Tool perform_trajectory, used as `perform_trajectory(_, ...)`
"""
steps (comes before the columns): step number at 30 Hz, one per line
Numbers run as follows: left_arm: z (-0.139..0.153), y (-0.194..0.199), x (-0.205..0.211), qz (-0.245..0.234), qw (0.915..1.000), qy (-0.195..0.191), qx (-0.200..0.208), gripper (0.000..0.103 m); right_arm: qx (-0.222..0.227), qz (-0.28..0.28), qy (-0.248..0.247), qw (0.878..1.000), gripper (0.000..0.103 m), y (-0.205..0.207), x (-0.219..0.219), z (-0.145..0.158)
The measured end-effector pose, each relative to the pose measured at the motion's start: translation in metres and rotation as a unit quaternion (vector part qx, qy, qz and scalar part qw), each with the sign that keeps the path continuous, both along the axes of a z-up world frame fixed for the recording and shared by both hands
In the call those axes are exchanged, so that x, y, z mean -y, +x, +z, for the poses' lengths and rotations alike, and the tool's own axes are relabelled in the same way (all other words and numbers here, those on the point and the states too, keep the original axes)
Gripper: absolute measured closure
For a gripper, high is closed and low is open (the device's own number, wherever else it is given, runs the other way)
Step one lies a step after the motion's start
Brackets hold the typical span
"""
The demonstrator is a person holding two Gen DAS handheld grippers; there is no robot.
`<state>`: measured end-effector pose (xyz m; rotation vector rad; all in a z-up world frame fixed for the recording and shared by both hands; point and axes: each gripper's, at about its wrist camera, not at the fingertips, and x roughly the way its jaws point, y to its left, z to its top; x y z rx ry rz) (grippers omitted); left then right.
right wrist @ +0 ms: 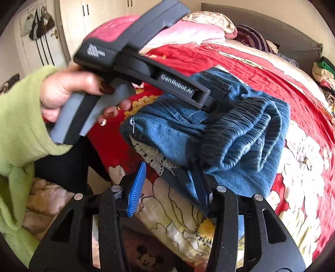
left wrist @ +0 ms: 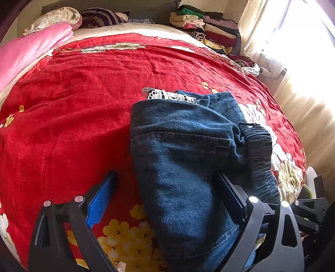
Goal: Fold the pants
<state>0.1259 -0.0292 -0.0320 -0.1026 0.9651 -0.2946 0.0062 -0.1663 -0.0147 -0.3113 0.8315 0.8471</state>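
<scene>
The blue denim pants (left wrist: 184, 159) lie bunched and folded on the red flowered bedspread (left wrist: 79, 87), with white lace trim (left wrist: 167, 95) at the far end and a dark ribbed waistband (left wrist: 259, 146) at the right. My left gripper (left wrist: 167, 188) is open, its fingers straddling the near part of the pants. In the right wrist view the pants (right wrist: 219, 129) sit just ahead of my right gripper (right wrist: 169, 184), which is open with the denim edge between its fingers. The left gripper's body (right wrist: 134, 62), held by a hand, lies across the pants.
A pink blanket (left wrist: 31, 48) and pillows (left wrist: 98, 16) lie at the head of the bed. A stack of folded clothes (left wrist: 205, 27) stands at the far right corner. A bright curtained window (left wrist: 293, 52) is at the right. A green-sleeved arm (right wrist: 18, 125) is at the left.
</scene>
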Motion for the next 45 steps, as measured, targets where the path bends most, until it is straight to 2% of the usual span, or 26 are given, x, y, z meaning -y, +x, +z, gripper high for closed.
perform_trajectory(2, 0.001, 0.000, 0.000, 0.001, 1.0000, -0.001, 0.001, 0.011, 0.003, -0.012, 0.016, 1.000, 0.062, -0.005, 0.010, 0.009)
perform_trajectory(4, 0.004, -0.002, 0.000, 0.002, 1.0000, -0.006, 0.004, 0.012, 0.009, -0.025, 0.028, 0.999, 0.048, -0.005, 0.019, 0.017)
perform_trajectory(9, 0.012, -0.008, 0.000, 0.000, 0.9998, -0.012, 0.014, 0.012, 0.027, -0.076, 0.055, 0.995, 0.041, 0.000, 0.044, 0.037)
perform_trajectory(11, 0.016, -0.011, 0.000, 0.000, 0.9997, -0.015, 0.017, 0.012, 0.031, -0.095, 0.062, 0.993, 0.033, 0.005, 0.053, 0.041)
perform_trajectory(12, 0.018, -0.011, 0.000, 0.000, 0.9997, -0.017, 0.019, 0.012, 0.036, -0.111, 0.062, 0.991, 0.024, 0.007, 0.057, 0.044)
perform_trajectory(18, 0.032, -0.019, -0.001, 0.002, 0.9991, -0.021, 0.036, 0.009, 0.055, -0.161, 0.075, 0.982, 0.018, 0.016, 0.072, 0.051)
perform_trajectory(22, 0.043, -0.025, -0.002, 0.003, 0.9987, -0.022, 0.046, 0.007, 0.072, -0.189, 0.087, 0.976, 0.010, 0.016, 0.082, 0.061)
perform_trajectory(27, 0.059, -0.038, -0.006, 0.015, 0.9979, -0.019, 0.060, 0.005, 0.096, -0.215, 0.095, 0.967, 0.009, 0.015, 0.088, 0.073)
perform_trajectory(32, 0.070, -0.057, -0.012, 0.042, 0.9968, 0.005, 0.068, 0.004, 0.110, -0.230, 0.097, 0.962, 0.009, 0.011, 0.092, 0.081)
perform_trajectory(39, 0.067, -0.090, -0.020, 0.066, 0.9948, 0.018, 0.076, 0.004, 0.112, -0.253, 0.090, 0.957, 0.009, -0.002, 0.092, 0.083)
perform_trajectory(45, 0.055, -0.124, -0.015, 0.063, 0.9943, 0.040, 0.077, 0.004, 0.099, -0.275, 0.066, 0.954, 0.009, -0.016, 0.088, 0.073)
